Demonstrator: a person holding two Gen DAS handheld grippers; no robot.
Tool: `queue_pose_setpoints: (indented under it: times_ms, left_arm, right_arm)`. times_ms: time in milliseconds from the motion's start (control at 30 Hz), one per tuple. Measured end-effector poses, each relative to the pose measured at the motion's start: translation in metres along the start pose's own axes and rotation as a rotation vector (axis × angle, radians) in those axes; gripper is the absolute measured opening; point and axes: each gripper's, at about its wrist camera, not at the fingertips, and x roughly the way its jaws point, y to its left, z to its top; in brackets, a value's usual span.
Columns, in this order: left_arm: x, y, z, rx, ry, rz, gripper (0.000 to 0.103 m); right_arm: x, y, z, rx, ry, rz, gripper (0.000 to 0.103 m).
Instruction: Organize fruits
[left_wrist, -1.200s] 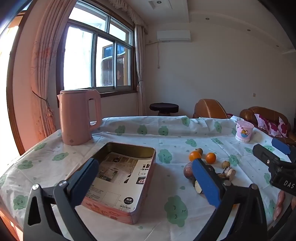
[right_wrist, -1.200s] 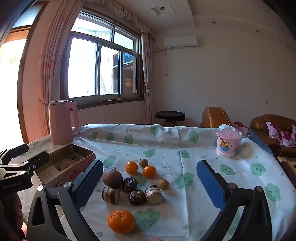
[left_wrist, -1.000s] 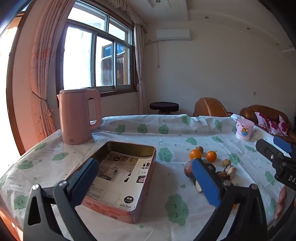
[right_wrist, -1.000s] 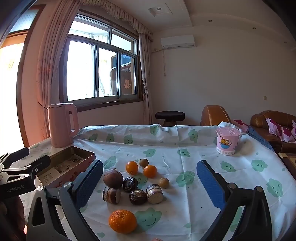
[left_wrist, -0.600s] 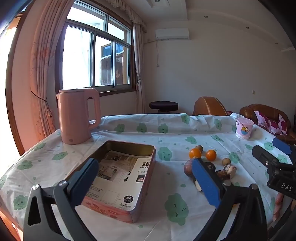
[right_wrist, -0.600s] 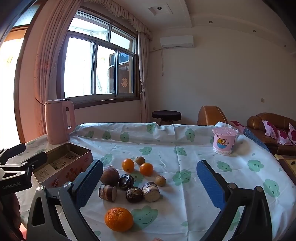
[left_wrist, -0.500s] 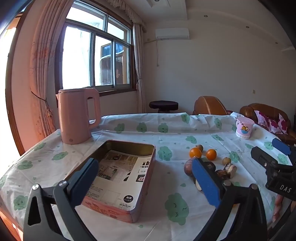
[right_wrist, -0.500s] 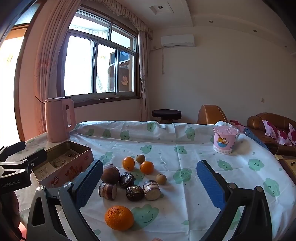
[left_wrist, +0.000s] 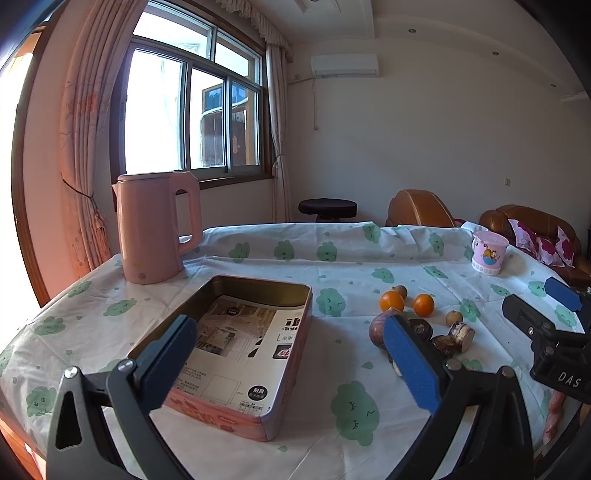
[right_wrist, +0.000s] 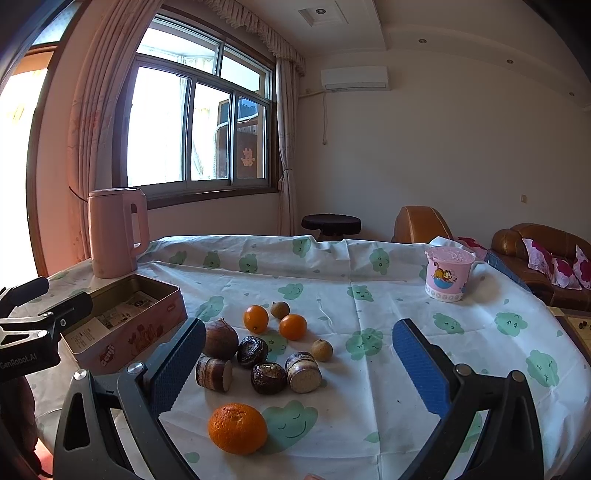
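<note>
Left wrist view, left to right. One pink kettle stood at the upper left of the frame, apparently parked clear of the working area. One open tin box, lined with printed paper, lay at lower centre between the spread fingers of the left gripper; it was empty, and was judged to be the place meant for the fruit. The left gripper was wide open and held nothing. The fruits lay loose on the tablecloth at centre right, partly hidden behind the right-hand blue pad. One pink cup stood at the upper right.

Right wrist view, left to right. The same box appeared at the left edge, with the fruit cluster at centre, just beside it but not touching. Counted here: one large orange nearest the camera at lower centre; two small oranges; two small brown round fruits; one large brown bulb-shaped fruit; two dark wrinkled fruits; two cut cylindrical pieces. That made ten pieces, none yet in the box. The right gripper hung over the cluster with its jaws fully apart and empty, probably lined up for a first pick; no sorting was judged done.
</note>
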Motion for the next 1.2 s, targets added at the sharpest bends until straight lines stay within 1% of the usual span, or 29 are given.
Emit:
queue_pose_setpoints:
  times_ms: [1200]
  left_arm:
    - [0.0014, 0.0007, 0.0003, 0.002, 0.008, -0.001, 0.103]
  right_arm:
    - [0.0005, 0.0026, -0.0051, -0.002, 0.003, 0.010, 0.102]
